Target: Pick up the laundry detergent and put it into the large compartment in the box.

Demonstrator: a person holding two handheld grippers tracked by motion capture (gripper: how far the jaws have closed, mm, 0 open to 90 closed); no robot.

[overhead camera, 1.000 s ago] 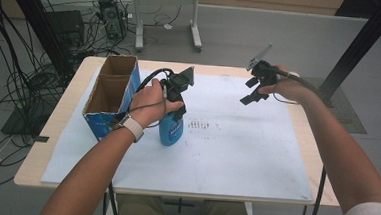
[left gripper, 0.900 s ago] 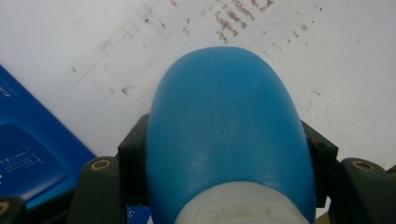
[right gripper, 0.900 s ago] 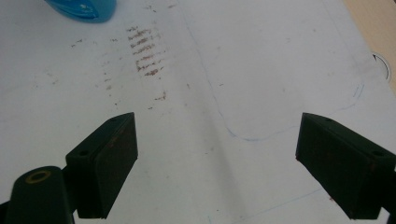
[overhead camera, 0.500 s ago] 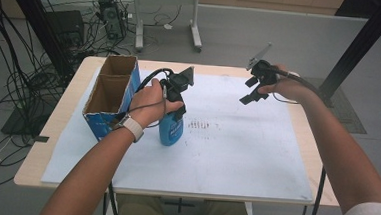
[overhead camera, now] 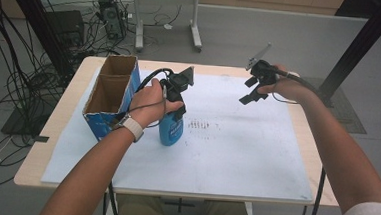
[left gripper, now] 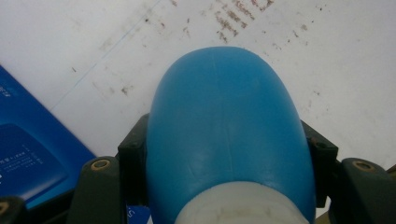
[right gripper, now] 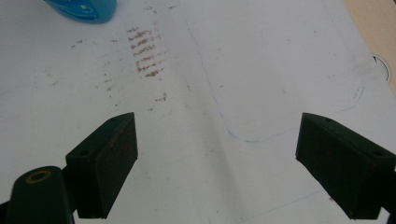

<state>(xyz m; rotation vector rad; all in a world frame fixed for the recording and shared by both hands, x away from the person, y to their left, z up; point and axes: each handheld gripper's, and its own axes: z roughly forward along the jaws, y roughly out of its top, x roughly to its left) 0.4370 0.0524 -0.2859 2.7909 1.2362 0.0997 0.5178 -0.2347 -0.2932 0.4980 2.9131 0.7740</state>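
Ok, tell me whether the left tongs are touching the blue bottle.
Touching. The left gripper view shows the left tongs with both pads pressed against the blue bottle.

Bright blue bottle [overhead camera: 170,129] with a white neck, gripped by the black left gripper [overhead camera: 174,104]. Just beside the bottle stands a brown cardboard box [overhead camera: 110,95] with a blue printed base. The white sheet [overhead camera: 235,155] carries rows of brownish smudges near the bottle. The right gripper [right gripper: 215,163] is black too.
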